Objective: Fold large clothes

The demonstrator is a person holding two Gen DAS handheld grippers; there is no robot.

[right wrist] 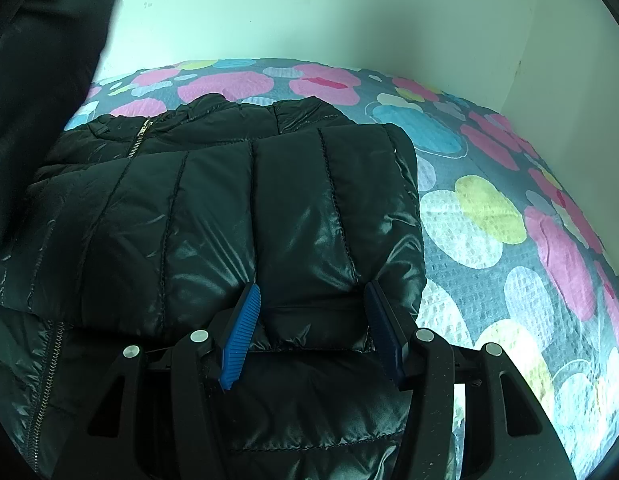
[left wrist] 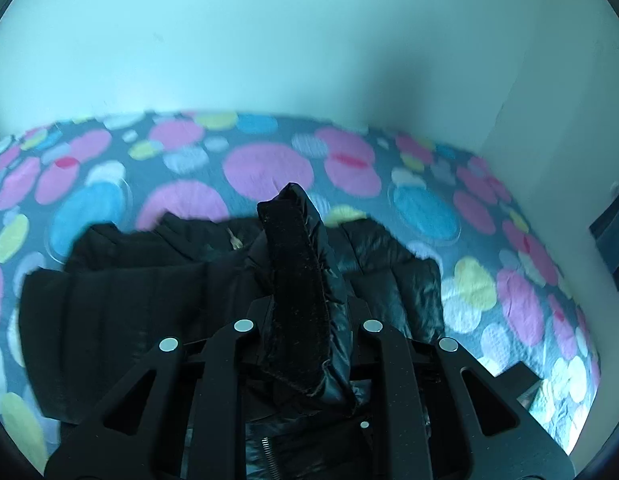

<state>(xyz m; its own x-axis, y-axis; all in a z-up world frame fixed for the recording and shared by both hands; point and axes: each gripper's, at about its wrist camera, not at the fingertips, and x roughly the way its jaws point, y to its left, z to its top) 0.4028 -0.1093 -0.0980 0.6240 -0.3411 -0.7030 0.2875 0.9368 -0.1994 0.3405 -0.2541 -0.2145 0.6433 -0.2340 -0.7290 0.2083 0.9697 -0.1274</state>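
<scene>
A shiny black quilted puffer jacket (right wrist: pixel 213 216) lies on a bed with a grey cover (right wrist: pixel 489 208) printed with coloured circles. In the left wrist view my left gripper (left wrist: pixel 305 320) is shut on a thick black edge of the jacket (left wrist: pixel 297 264), which stands up between the fingers above the rest of the jacket (left wrist: pixel 121 292). In the right wrist view my right gripper (right wrist: pixel 309 320) is open, its blue pads (right wrist: pixel 241 336) on either side of a folded sleeve panel lying across the jacket. The jacket's zipper (right wrist: pixel 139 136) shows at the far left.
Pale walls (left wrist: pixel 269 40) stand behind the bed and meet in a corner at the right (right wrist: pixel 521 52). A dark hanging part of the jacket (right wrist: pixel 37 80) fills the upper left of the right wrist view. Bed cover (left wrist: pixel 489 280) shows to the right of the jacket.
</scene>
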